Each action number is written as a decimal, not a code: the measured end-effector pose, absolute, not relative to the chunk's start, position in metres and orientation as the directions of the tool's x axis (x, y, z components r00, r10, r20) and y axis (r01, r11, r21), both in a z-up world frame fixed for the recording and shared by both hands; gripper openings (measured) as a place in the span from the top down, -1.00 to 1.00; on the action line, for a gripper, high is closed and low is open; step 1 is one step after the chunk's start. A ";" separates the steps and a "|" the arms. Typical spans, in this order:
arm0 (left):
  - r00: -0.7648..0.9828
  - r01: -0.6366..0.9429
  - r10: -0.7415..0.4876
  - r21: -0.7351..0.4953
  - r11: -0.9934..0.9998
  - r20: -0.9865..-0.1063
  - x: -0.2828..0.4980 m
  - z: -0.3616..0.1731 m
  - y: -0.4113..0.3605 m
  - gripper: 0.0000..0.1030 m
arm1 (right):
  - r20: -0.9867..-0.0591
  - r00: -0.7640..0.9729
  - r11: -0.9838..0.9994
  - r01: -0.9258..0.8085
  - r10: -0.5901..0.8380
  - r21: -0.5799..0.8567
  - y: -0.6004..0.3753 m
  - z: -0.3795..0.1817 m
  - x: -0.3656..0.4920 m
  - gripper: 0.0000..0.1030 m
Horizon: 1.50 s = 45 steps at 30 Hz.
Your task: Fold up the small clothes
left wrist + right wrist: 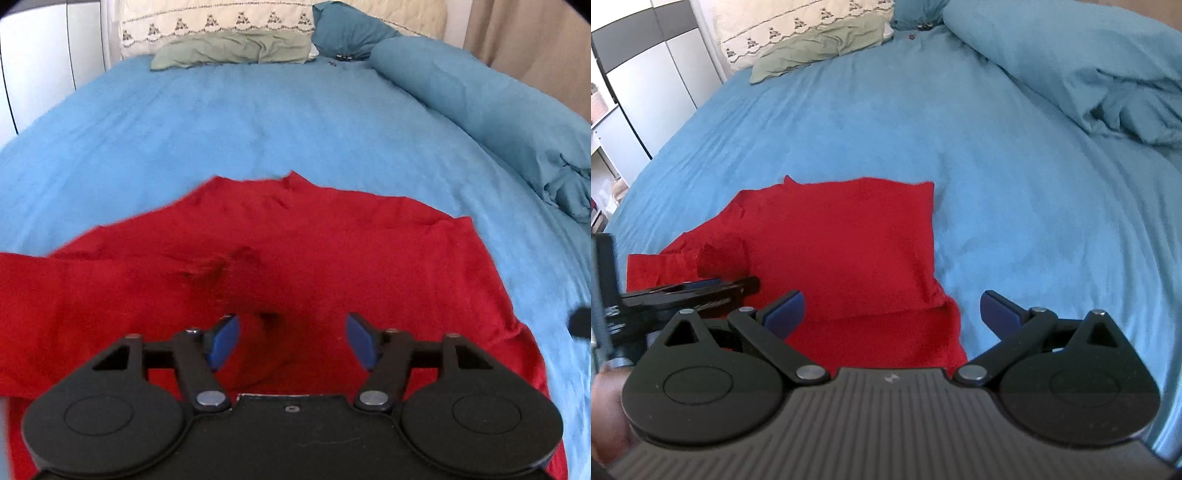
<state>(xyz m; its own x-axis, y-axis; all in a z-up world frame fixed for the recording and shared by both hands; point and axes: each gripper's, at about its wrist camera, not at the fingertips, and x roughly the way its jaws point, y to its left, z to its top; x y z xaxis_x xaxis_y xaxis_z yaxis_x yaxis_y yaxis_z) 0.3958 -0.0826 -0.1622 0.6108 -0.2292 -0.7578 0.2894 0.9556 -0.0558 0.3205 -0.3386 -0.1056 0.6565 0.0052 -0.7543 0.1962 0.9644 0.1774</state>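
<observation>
Black and wide, the left tool [291, 341] hangs low over a soft red knitted garment [258, 258], and its two blue pads [223, 341] stand apart with only red cloth showing below the gap; they hold nothing. No earlier picture is here, so only that open stand can be told. That red garment lies spread on a big bed with a light blue cover [258, 122], near the close edge of the bed. From the left wrist view one sleeve reaches out to the left side, and a small bump of bunched cloth sits near the middle. From the right wrist view the right part of the garment looks folded in, with a straight edge on its right side and a lower piece sticking out toward the camera. At the close edge of that view, the right tool [892, 314] hangs with its blue pads [786, 310] far apart and nothing between them. One pad is over red cloth and the other is over the blue cover. Far up the bed lie a flat pale green pillow [232, 50] and a cream pillow with a stitched pattern [214, 20]. A rolled blue duvet [480, 107] lies along the right side.
</observation>
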 end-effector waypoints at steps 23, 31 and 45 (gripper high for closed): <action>0.586 0.058 -0.081 -0.058 0.997 -0.807 0.381 -0.141 0.088 -0.47 | -0.823 0.564 0.992 -0.123 0.061 -0.011 -0.137 -0.159 0.449 -0.19; 0.571 0.085 -0.113 -0.079 0.993 -0.813 0.381 -0.142 0.096 -0.47 | -0.825 0.565 0.987 0.117 0.028 0.113 -0.199 -0.161 0.456 0.10; 0.569 0.067 -0.100 -0.075 0.995 -0.816 0.385 -0.145 0.091 -0.47 | -0.791 0.588 0.892 0.249 0.171 0.378 -0.234 -0.178 0.446 -0.22</action>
